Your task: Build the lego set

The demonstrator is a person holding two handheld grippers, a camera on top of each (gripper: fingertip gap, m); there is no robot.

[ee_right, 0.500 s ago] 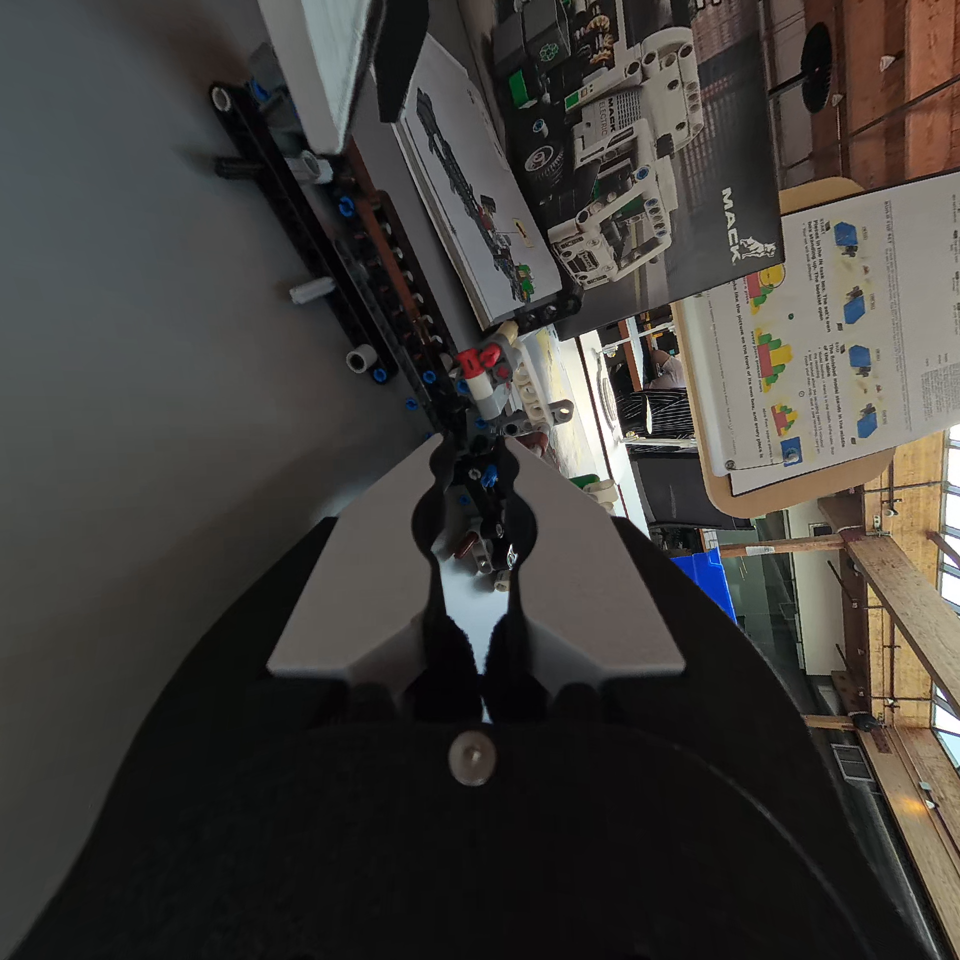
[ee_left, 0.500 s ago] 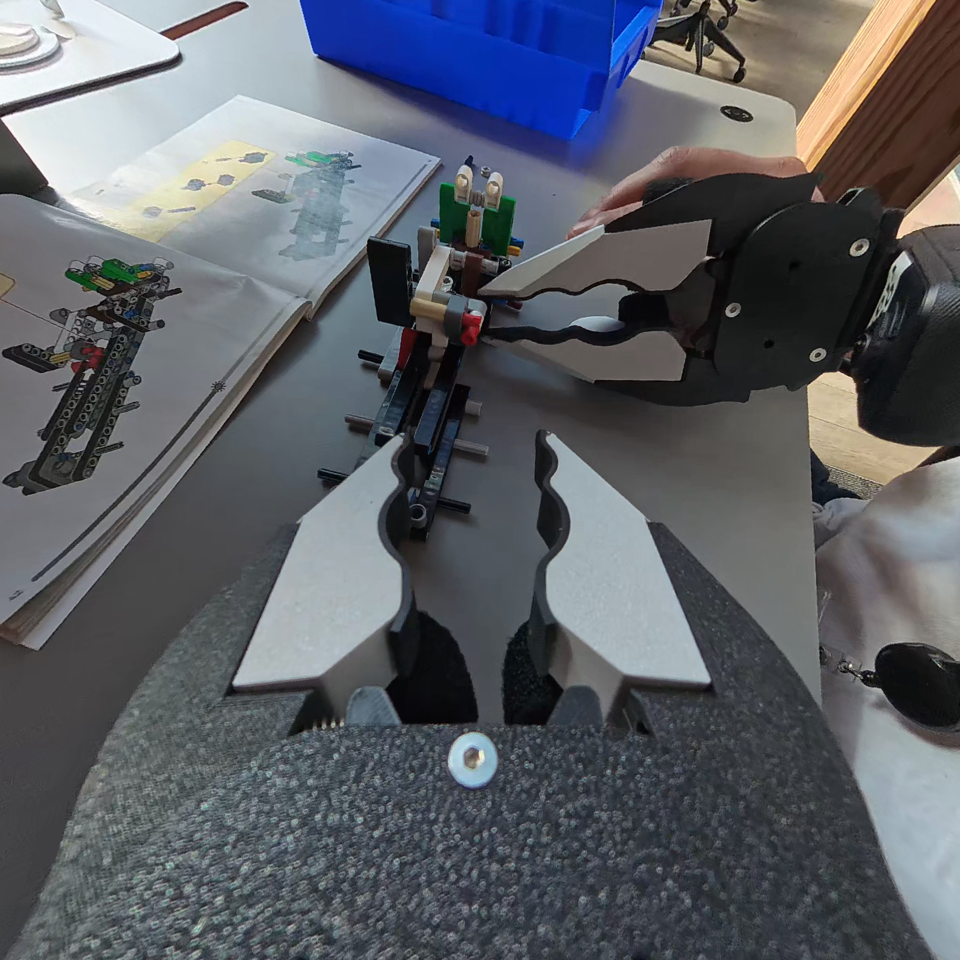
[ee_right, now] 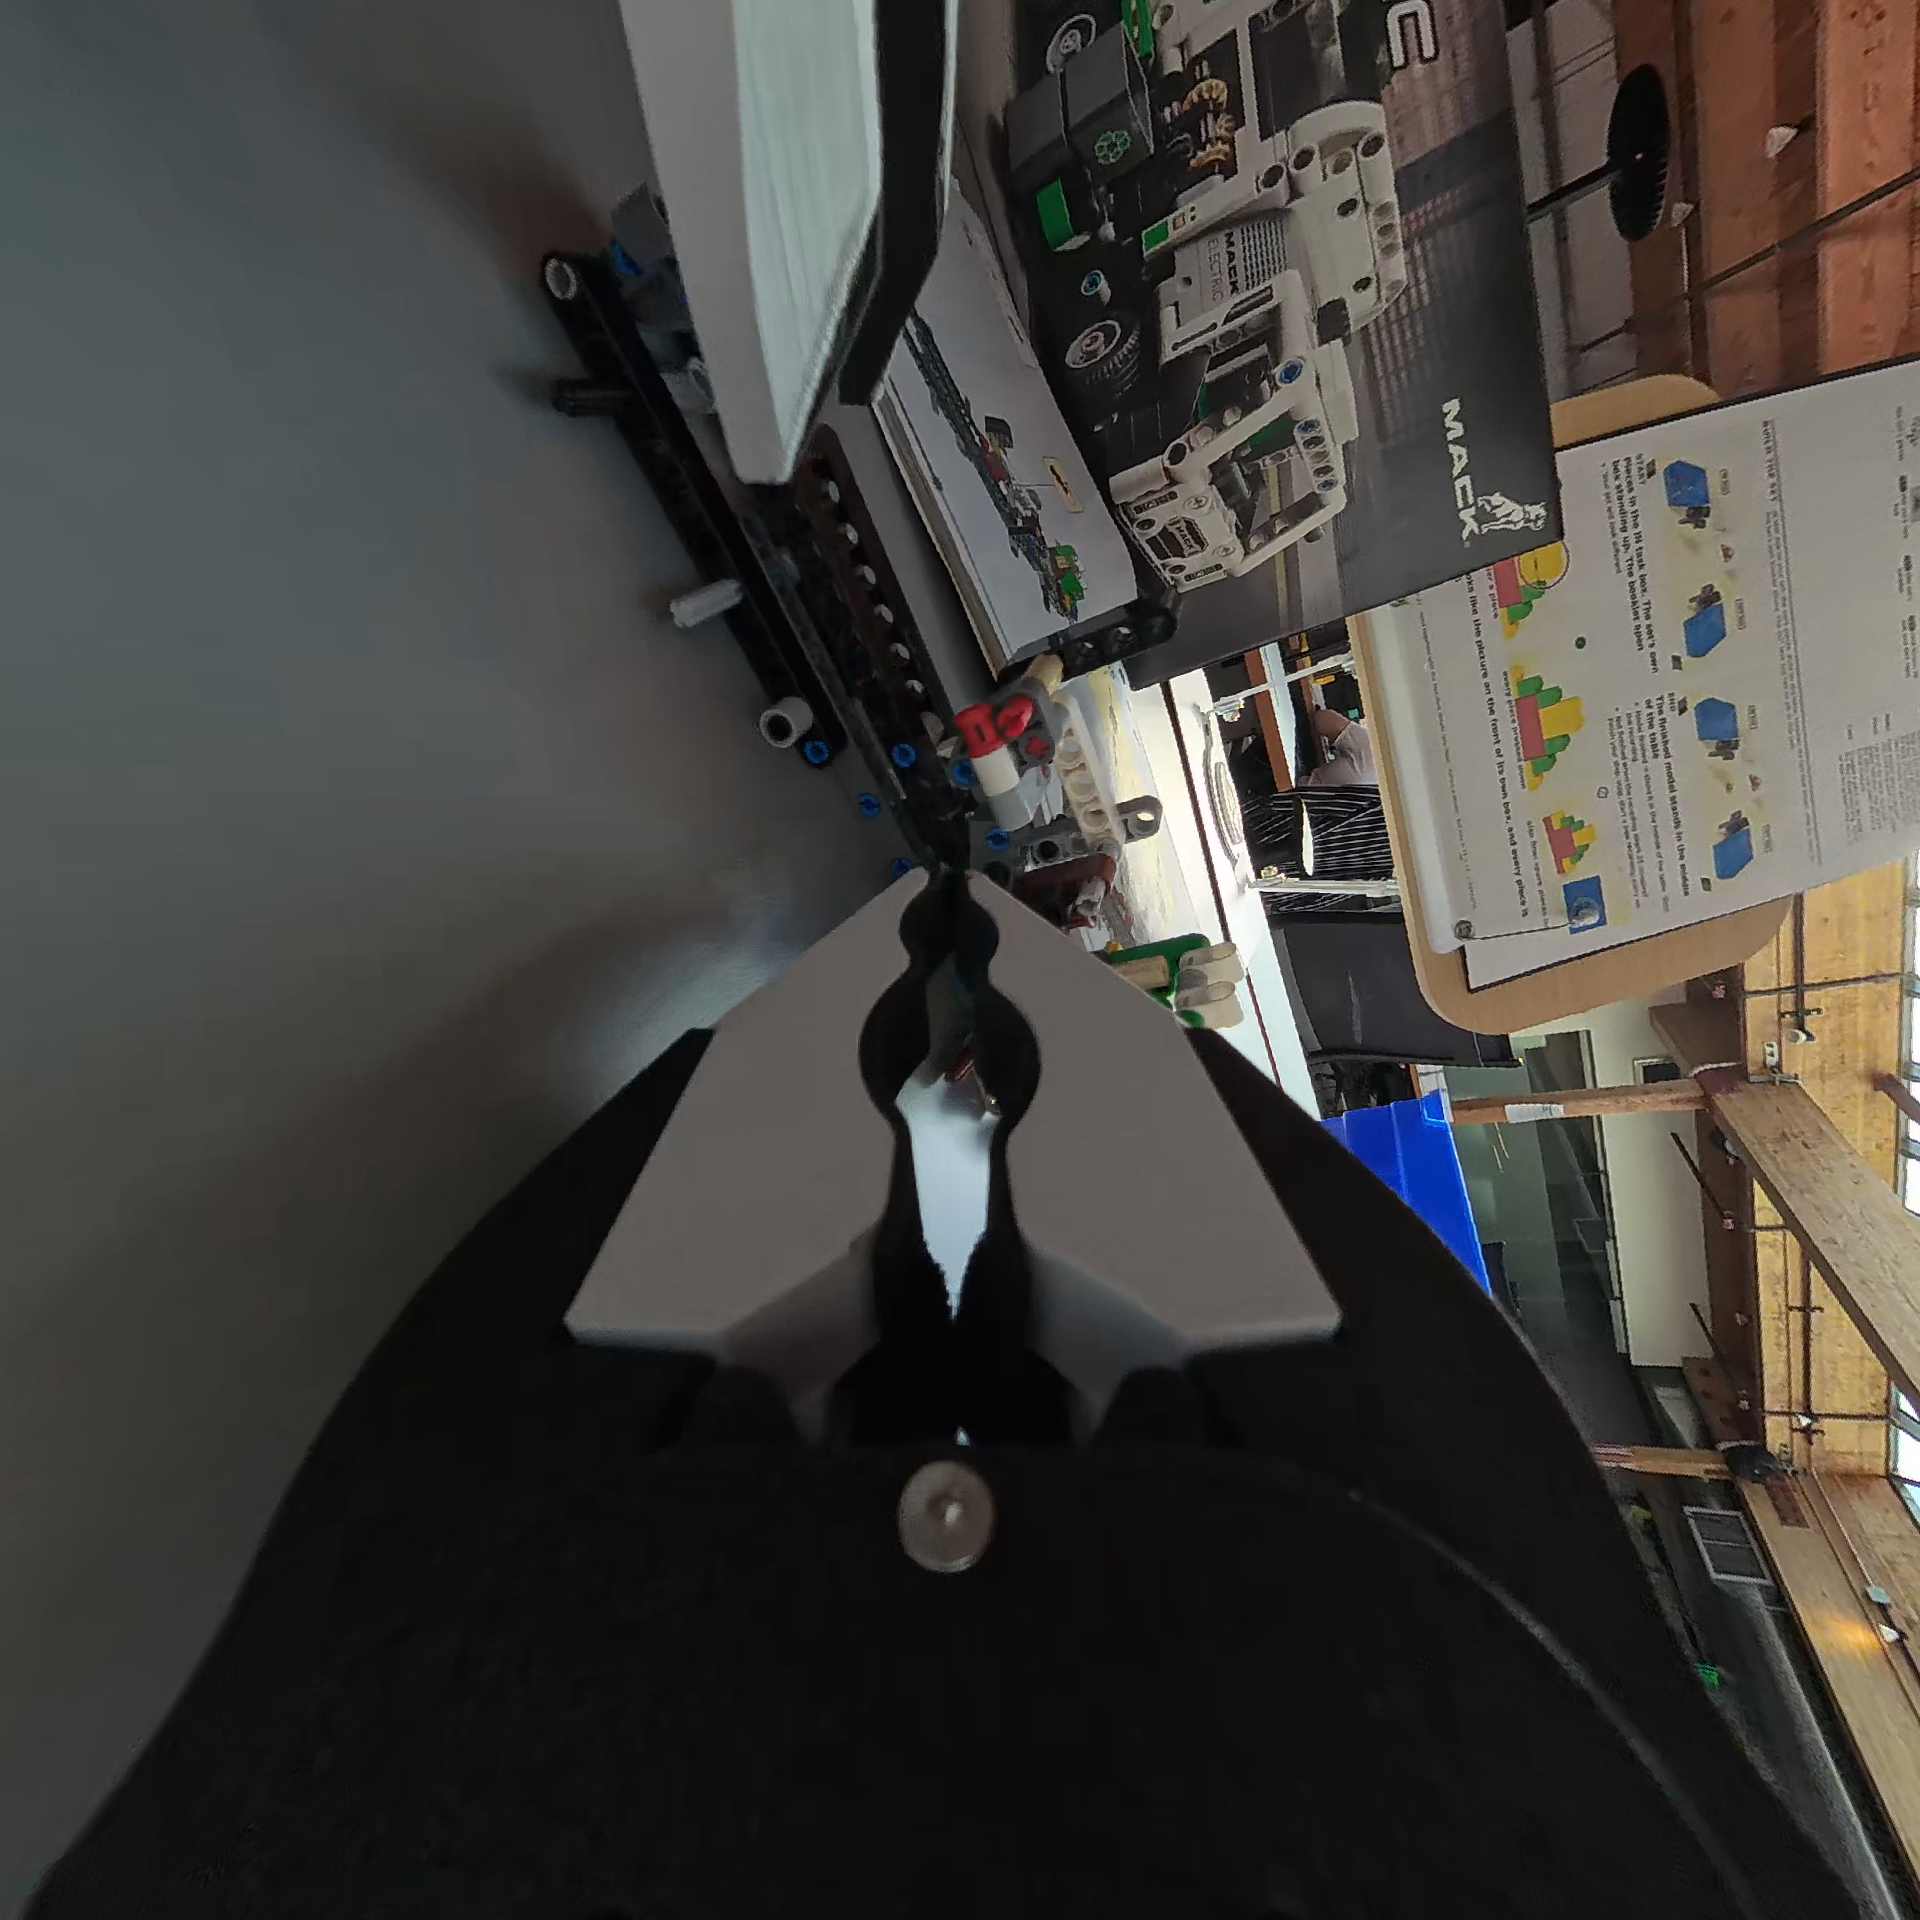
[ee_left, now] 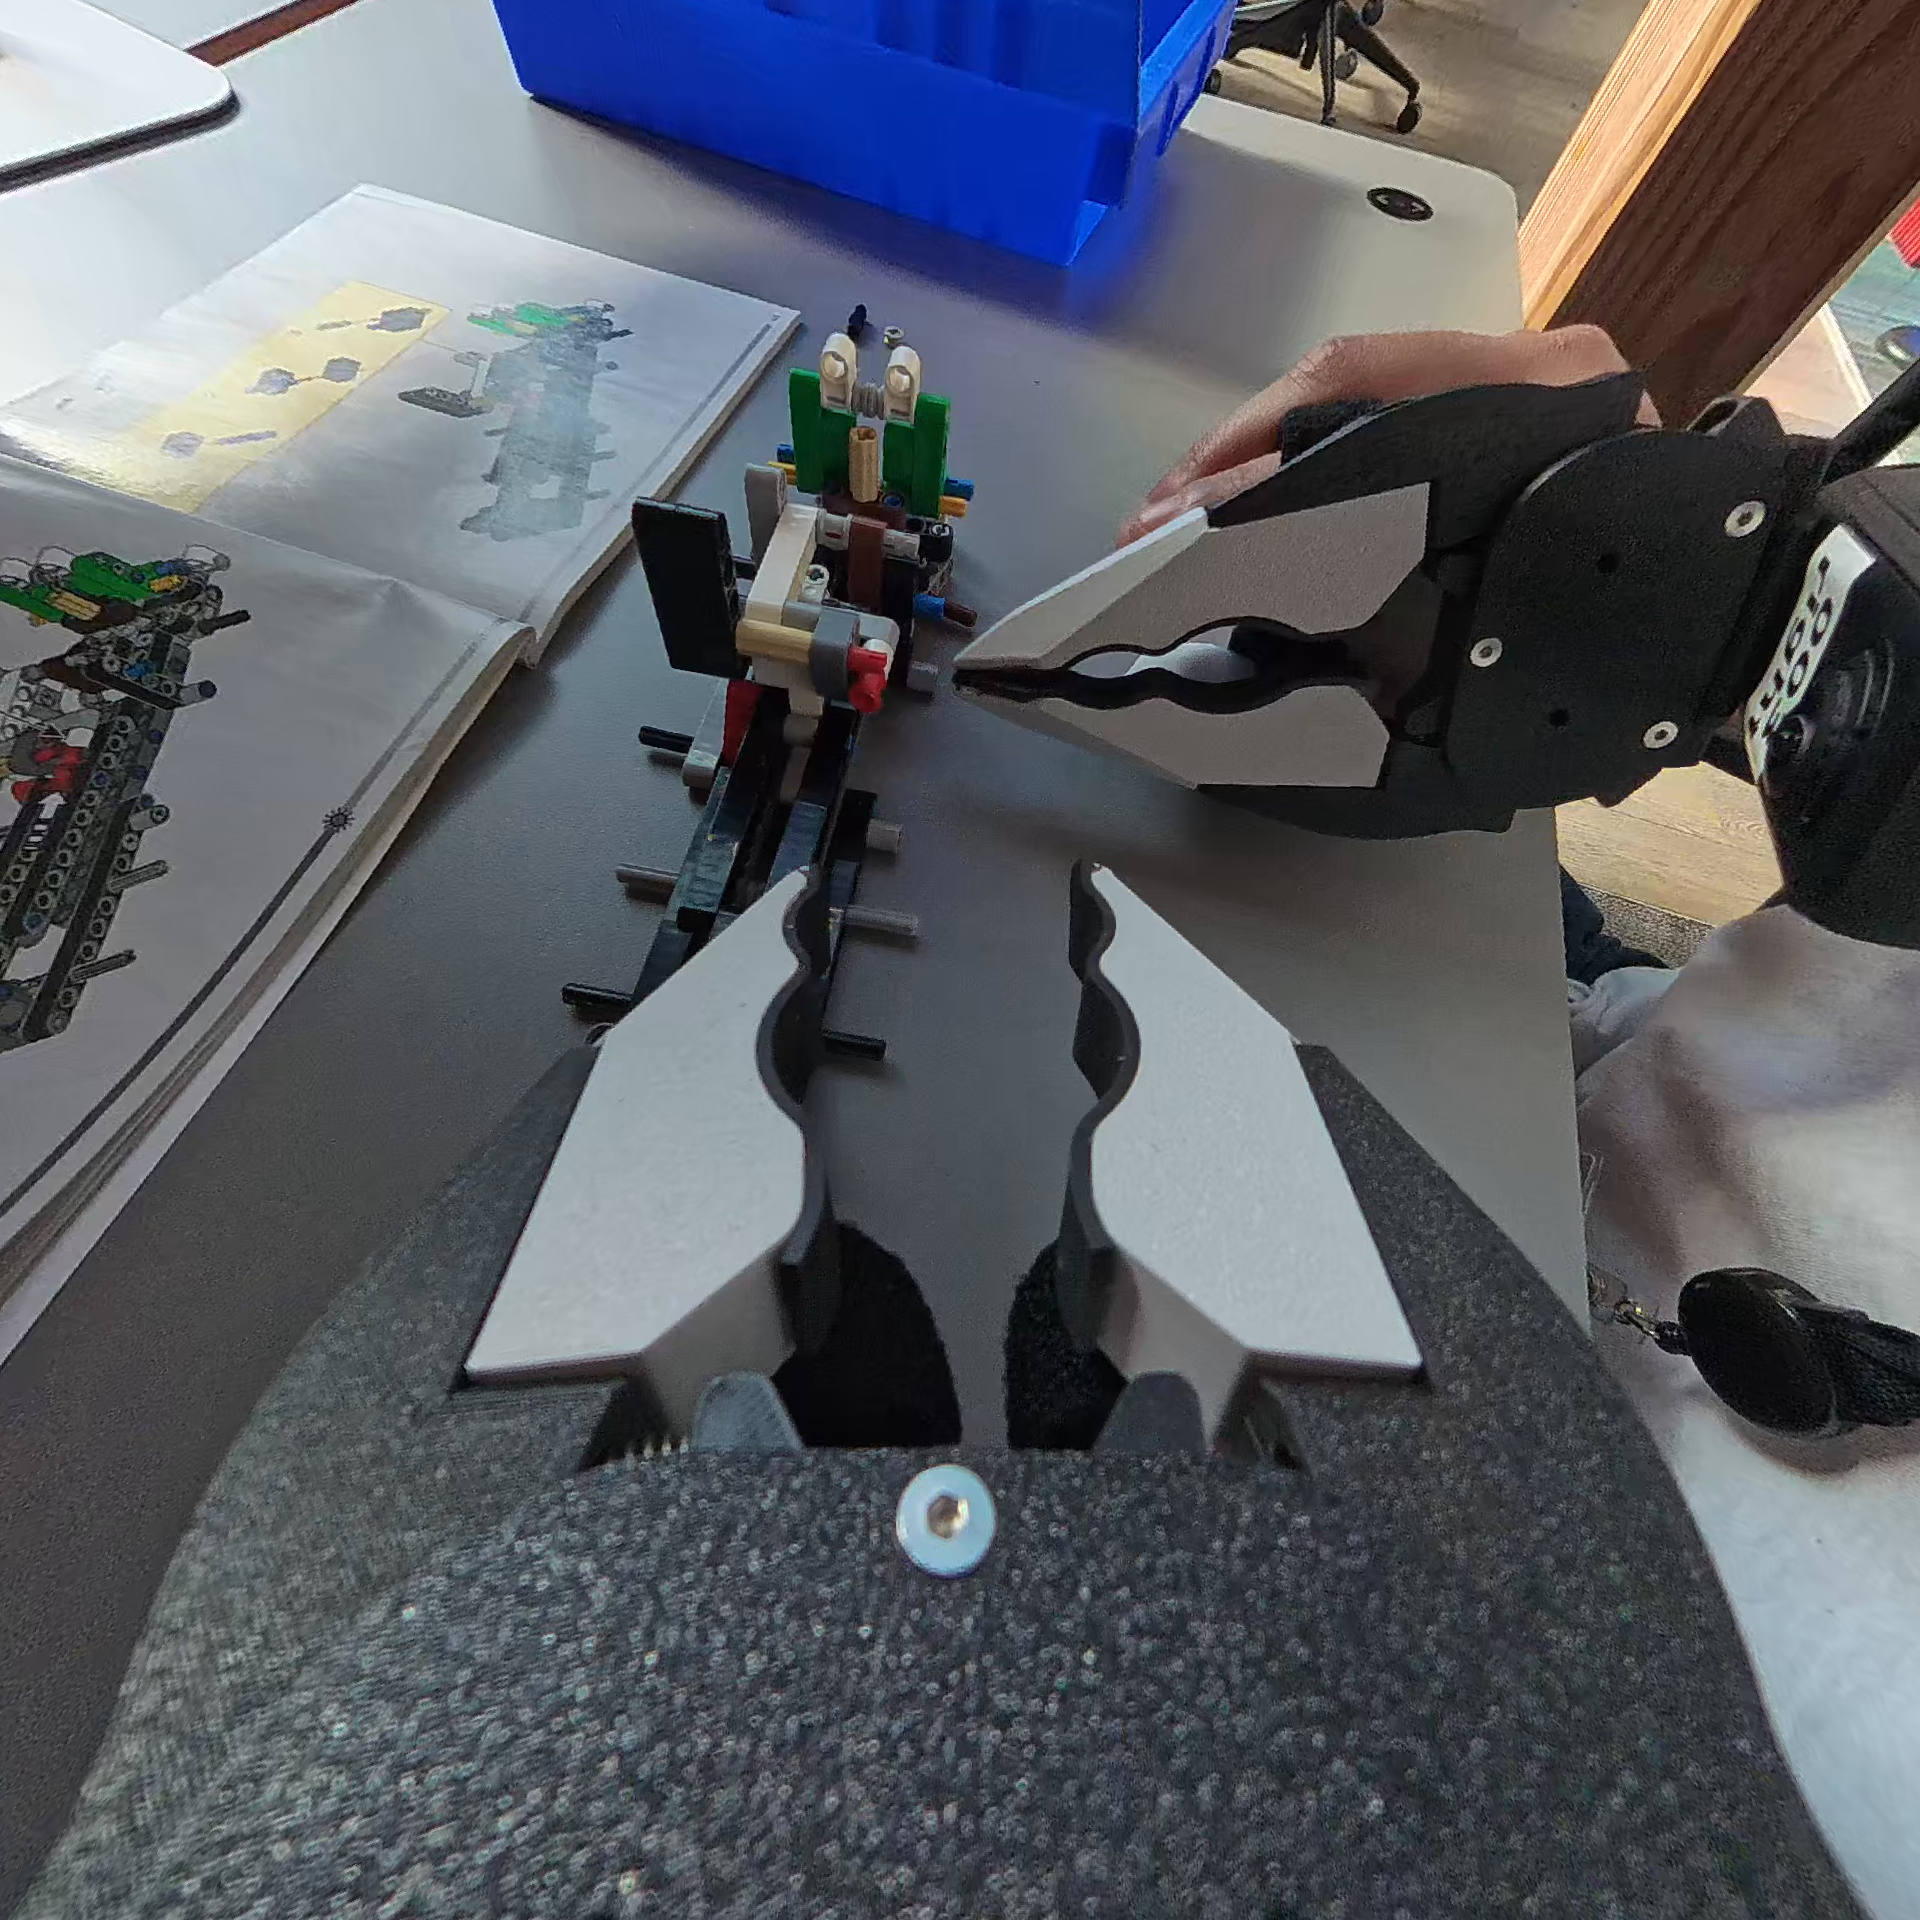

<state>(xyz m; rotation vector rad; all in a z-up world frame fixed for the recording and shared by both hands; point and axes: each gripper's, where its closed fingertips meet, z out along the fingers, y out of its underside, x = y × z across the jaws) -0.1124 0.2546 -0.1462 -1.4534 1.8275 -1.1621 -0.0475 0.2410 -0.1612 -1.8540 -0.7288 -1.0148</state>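
Brick chassis (ee_left: 790,727) lies lengthwise mid-table (ee_left: 1195,883), manual (ee_left: 312,520) to its left and blue bin (ee_left: 883,114) at the far edge. Left gripper (ee_left: 940,904) hangs open over the chassis's near end, its left finger (ee_left: 717,997) above the black beams and nothing between the pads; right gripper (ee_left: 956,675) comes in from the right with tips drawn together, just beside the red-and-grey cluster, and I can't tell whether anything is pinched. Judged light, stiff along the beams, but pins and the tall green far section look liable to pop off; best taken by the long black side beams.
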